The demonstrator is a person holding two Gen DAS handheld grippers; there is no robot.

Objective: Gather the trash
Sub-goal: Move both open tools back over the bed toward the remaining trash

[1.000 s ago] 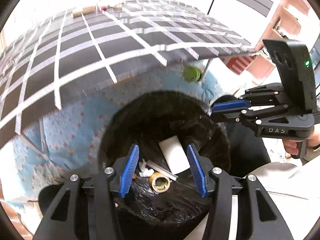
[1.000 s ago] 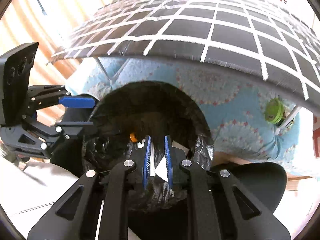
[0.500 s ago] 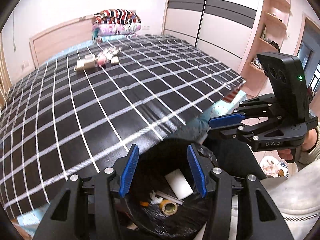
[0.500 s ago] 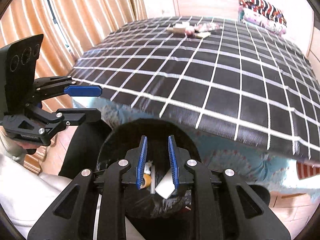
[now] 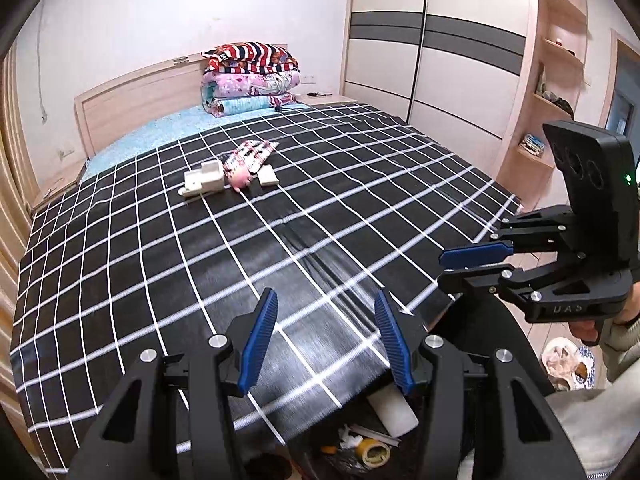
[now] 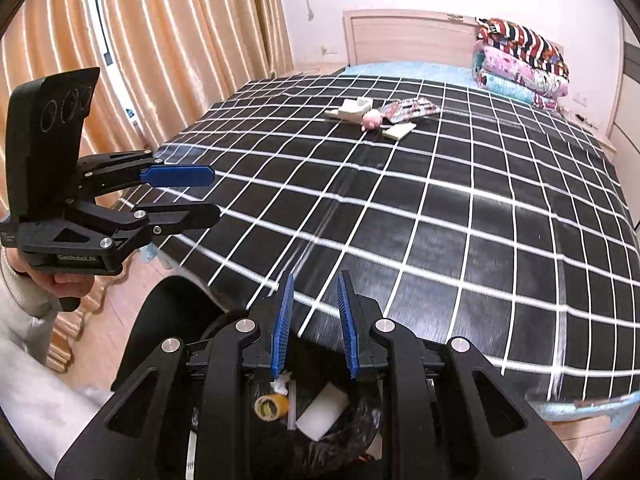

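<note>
My left gripper (image 5: 326, 338) is open and empty, held above the near edge of the bed. My right gripper (image 6: 314, 326) is open and empty too, with a narrower gap; it also shows at the right of the left wrist view (image 5: 472, 268). Below both is a black-lined trash bin (image 6: 360, 432) holding a white block (image 6: 322, 414), a tape roll (image 6: 271, 406) and scraps. Far up the bed lies a cluster of trash: a white box piece (image 5: 202, 180), a pink object (image 5: 240, 178), a patterned wrapper (image 5: 252, 152) and a small white pad (image 5: 267, 176).
The bed has a black cover with a white grid (image 5: 280, 220). Folded quilts (image 5: 250, 78) are stacked at the headboard. A wardrobe (image 5: 440, 60) and shelves stand to the right, curtains (image 6: 160, 40) to the left. A black chair seat (image 6: 172, 320) is by the bin.
Both grippers have lifted from over the bin and tilted up toward the bed. The right gripper's jaws have opened wider. The trash cluster on the bed has come into view.
</note>
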